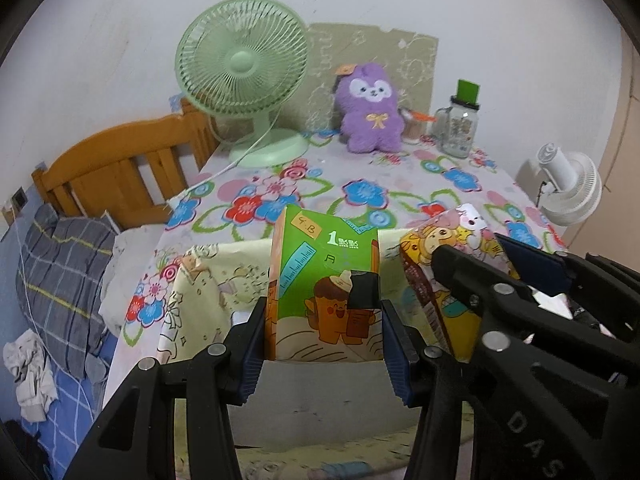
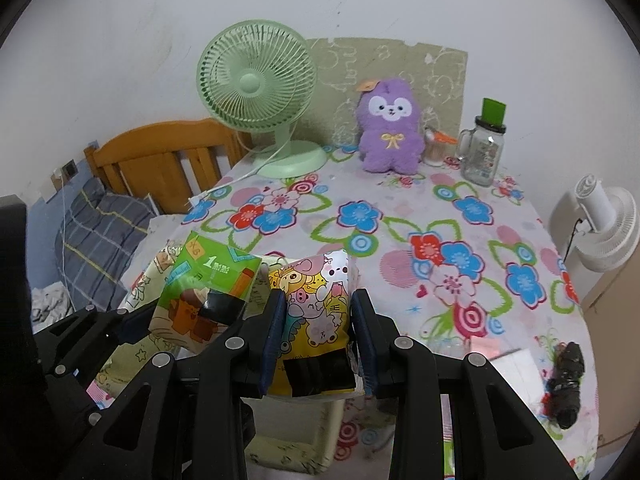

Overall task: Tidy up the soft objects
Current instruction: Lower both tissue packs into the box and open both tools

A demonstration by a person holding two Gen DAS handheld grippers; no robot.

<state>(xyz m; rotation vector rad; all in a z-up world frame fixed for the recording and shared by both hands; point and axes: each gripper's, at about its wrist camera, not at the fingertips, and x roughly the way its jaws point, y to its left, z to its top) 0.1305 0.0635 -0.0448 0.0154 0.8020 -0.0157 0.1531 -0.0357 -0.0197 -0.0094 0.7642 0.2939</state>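
My left gripper (image 1: pixel 323 338) is shut on a green tissue pack (image 1: pixel 320 280) with cartoon print, held upright over a pale yellow fabric box (image 1: pixel 208 276). My right gripper (image 2: pixel 318 332) is shut on a yellow cartoon tissue pack (image 2: pixel 316 304), held just right of the green pack (image 2: pixel 204 292). The right gripper also shows in the left wrist view (image 1: pixel 500 264) with its yellow pack (image 1: pixel 444 276). The fabric box (image 2: pixel 132 296) lies under both packs at the table's near left corner. A purple plush toy (image 1: pixel 370 110) sits upright at the back of the table, seen too in the right wrist view (image 2: pixel 390 132).
A green desk fan (image 1: pixel 244 76) stands at the back left, a glass jar with green lid (image 1: pixel 460 124) at the back right. The table has a floral cloth (image 2: pixel 400 232). A black bundle (image 2: pixel 566 384) lies at the right edge. A wooden bed headboard (image 1: pixel 120 164) is left, a white fan (image 2: pixel 600 232) right.
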